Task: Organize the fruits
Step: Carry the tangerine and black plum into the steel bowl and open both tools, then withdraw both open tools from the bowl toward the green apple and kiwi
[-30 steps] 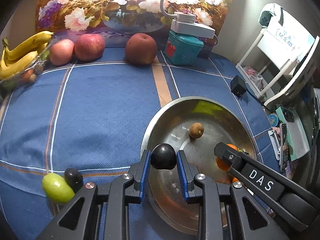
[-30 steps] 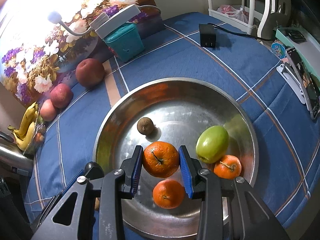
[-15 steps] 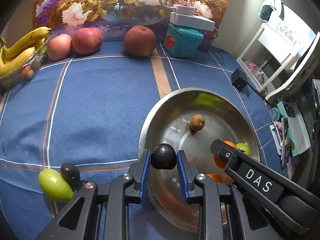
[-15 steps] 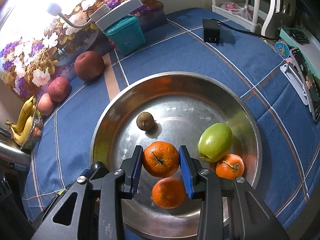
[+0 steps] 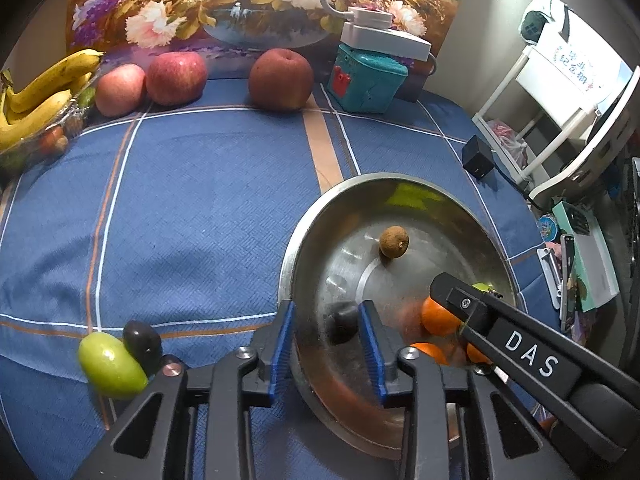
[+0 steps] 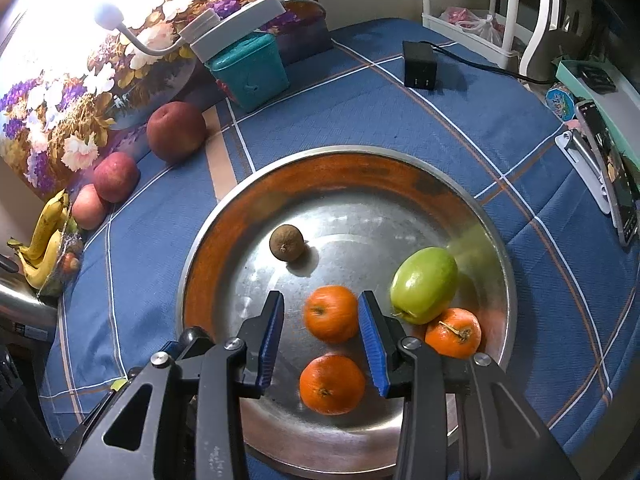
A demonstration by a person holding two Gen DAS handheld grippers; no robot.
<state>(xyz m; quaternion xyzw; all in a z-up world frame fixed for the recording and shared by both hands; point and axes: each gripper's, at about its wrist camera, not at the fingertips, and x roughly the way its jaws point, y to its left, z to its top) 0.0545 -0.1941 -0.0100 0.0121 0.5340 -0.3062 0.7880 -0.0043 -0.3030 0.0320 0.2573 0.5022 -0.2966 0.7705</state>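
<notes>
Left claw (image 5: 326,312): pointing steeply down over the near left rim of the bowl (image 5: 288,272), jaws opening. Dark plum (image 5: 341,326) blurred between the blue pads (image 5: 282,348), clear of the left one and close against the right, low inside the bowl. No grip on it.

Right claw (image 6: 320,300): also aimed down into the bowl, jaws partly apart. Orange (image 6: 331,314) on the bowl floor between the pads, with a clear gap on the left and just beside the right pad; not clamped.

Elsewhere in the bowl: second orange (image 6: 332,384) nearer the camera, under the claw; third orange (image 6: 454,332) at the right, touching a green fruit (image 6: 424,284); small brown fruit (image 6: 286,243) alone toward the far left of the floor.

Outside the bowl, on the blue-clothed tabletop (image 5: 200,208): another green fruit (image 5: 110,364) and a second dark plum (image 5: 142,342), touching each other, just left of the left claw. Well beyond, along the flower picture (image 5: 240,4): three apples (image 5: 176,78) in a row, bananas (image 5: 44,92) at the far left, teal box (image 5: 366,82) to the right of the apples, black adapter (image 5: 477,156) past the bowl's far rim.
</notes>
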